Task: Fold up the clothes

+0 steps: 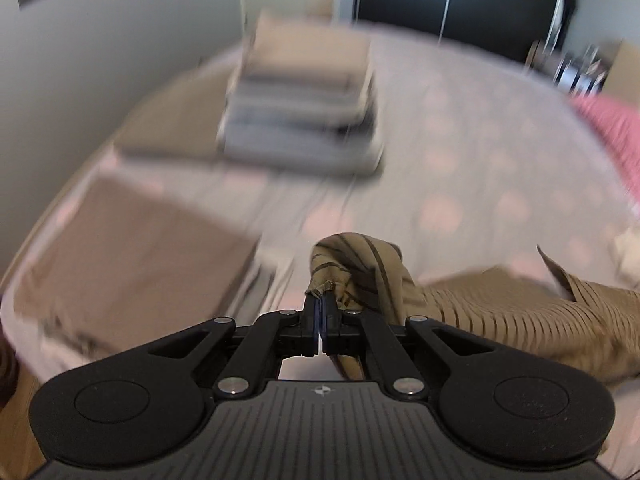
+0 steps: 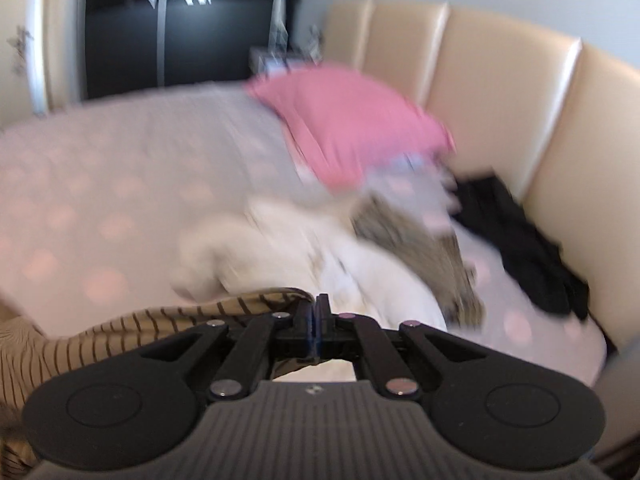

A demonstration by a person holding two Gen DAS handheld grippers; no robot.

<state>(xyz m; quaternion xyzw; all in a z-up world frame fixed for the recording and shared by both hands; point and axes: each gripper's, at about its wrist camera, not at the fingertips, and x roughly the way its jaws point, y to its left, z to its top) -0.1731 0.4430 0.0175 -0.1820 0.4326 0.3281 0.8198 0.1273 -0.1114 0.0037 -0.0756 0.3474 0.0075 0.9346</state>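
Bedroom it was: a bed [image 1: 460, 152] in a pale dotted sheet, a padded headboard [image 2: 500, 80] at two o'clock in the right view, a dark wardrobe [image 2: 180, 40] at eleven. A striped shirt [image 1: 500, 312] was held over the sheet, slung between both claws. The left gripper [image 1: 322, 300] was clamped on a bunched hem; the right gripper [image 2: 318, 304] was pinched on the far edge, cloth trailing off to eight o'clock. The fabric was judged light, soft and limp, likely to sag and slip, so corners and seams were thought the best holds. A folded stack [image 1: 304, 112] lay at twelve in the left view, a pink pillow [image 2: 348, 128] at one in the right. No brand or writing could be read.
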